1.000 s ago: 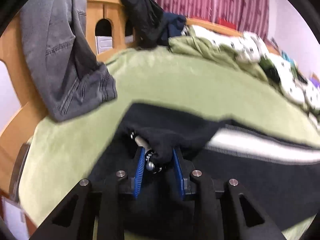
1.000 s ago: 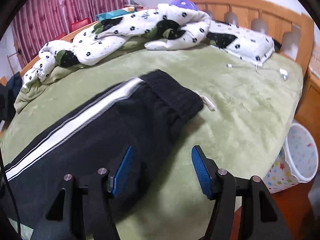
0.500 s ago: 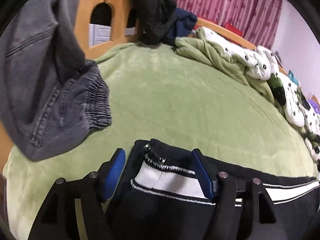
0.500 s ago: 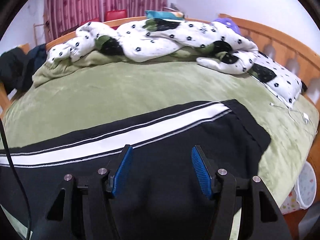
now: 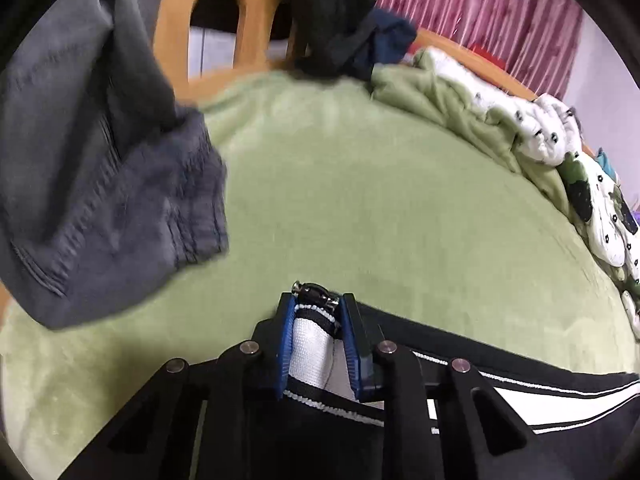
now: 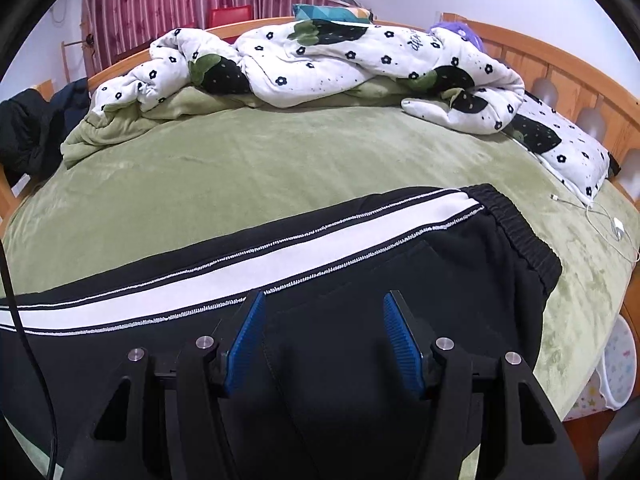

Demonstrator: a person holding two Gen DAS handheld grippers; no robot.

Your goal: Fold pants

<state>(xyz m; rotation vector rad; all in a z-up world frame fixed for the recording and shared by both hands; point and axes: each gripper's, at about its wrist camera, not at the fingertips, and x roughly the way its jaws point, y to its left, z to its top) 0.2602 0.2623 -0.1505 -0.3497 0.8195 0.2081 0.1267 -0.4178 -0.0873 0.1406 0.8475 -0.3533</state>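
Black track pants (image 6: 360, 288) with a white side stripe lie flat across the green bed cover (image 6: 248, 168), waistband to the right. In the left wrist view my left gripper (image 5: 316, 312) is shut on the leg cuff of the pants (image 5: 308, 344), at the white stripe, with a metal zip pull showing at the tips. The leg (image 5: 520, 376) stretches off to the right. My right gripper (image 6: 323, 304) is open and empty, hovering over the black upper part of the pants near the waistband.
Grey jeans (image 5: 100, 168) hang over the wooden bed frame (image 5: 176, 32) at left, with dark clothes (image 5: 340, 28) beside them. A flowered quilt (image 6: 320, 56) is heaped along the far side. A charger cable (image 6: 600, 216) lies at right; a patterned bin (image 6: 612, 372) stands off the bed.
My left gripper let go, opened over the cuff, then shut on it at the stripe. My right gripper, still open, swung left from the waistband corner to over the pants' middle.
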